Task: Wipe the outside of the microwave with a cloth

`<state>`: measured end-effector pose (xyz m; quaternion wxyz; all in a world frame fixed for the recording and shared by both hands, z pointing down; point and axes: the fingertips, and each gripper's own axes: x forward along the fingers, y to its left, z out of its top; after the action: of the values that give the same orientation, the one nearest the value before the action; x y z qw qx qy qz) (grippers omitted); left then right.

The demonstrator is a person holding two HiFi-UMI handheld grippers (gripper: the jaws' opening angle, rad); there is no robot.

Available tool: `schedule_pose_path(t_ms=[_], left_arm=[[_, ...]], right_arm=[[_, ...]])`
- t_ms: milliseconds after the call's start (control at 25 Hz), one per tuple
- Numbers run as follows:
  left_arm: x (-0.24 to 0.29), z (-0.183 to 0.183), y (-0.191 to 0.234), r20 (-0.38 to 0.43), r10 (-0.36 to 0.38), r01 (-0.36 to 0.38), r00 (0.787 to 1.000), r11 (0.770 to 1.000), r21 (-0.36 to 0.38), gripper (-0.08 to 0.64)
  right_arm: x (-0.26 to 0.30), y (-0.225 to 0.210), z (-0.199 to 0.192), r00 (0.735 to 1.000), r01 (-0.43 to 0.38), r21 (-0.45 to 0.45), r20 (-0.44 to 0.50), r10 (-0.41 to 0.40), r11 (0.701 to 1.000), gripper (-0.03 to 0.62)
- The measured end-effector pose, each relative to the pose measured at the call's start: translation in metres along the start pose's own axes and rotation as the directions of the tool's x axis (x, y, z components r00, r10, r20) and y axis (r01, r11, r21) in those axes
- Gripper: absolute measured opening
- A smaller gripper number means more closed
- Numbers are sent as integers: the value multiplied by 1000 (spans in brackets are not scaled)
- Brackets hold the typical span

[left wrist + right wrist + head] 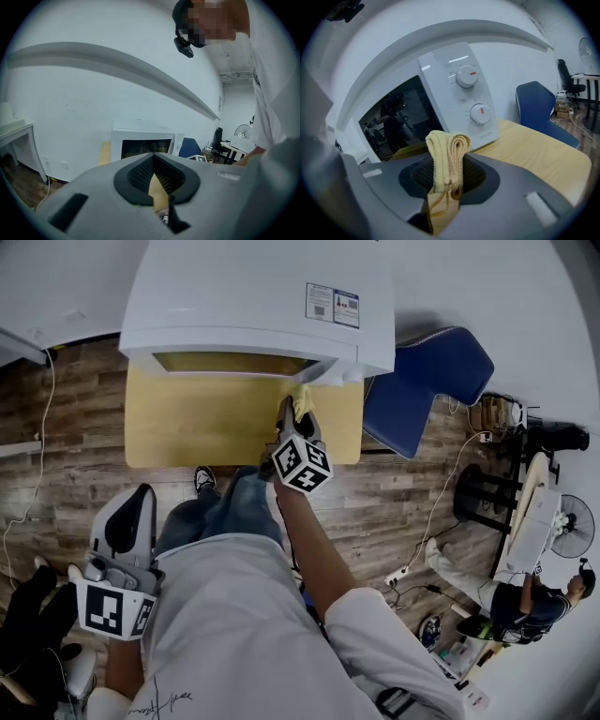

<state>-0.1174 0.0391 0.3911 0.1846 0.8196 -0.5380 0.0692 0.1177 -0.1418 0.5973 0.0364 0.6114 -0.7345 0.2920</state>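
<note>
Head view: right gripper (301,412) is stretched forward over the table (187,427), jaws clamped on a folded yellow cloth (303,401). The cloth's end is at the lower front corner of the white microwave (253,296), which sits at the table's far edge. The cloth is rolled thick and sticks out past the jaw tips, probably so fabric meets the casing before any plastic does. In the right gripper view the cloth (447,154) stands upright in the jaws, aimed at the control panel below the two knobs (467,76). It looks just short of the panel. I can't tell if it touches, since the head view crowds the two together. Left gripper (136,502) hangs low by the person's side, well away from the table, likely parked because wiping needs one tool. The left gripper view shows that gripper's jaws (153,161) together with nothing between them. The head view sees only the microwave's top and a sliver of its front. Its sides and back show in no view. The label (332,304) on top is too small to read. The dark door window (398,122) shows only reflections, so any dirt can't be judged.
</note>
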Motion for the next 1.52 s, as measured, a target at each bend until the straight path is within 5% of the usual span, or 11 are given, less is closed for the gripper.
schedule_pose_path(t_ms=[520,1520], left_arm=[[-16,-4,14,-3,58,-58,998,998,-13,-3],[-52,-23,49,-37,195,-196,980,979,-57,-3]], right_arm=[[27,42,-11,999,-33,-97,-34,30,995,124],[40,164,-61,956,-278,-180,-152,253,943,126]])
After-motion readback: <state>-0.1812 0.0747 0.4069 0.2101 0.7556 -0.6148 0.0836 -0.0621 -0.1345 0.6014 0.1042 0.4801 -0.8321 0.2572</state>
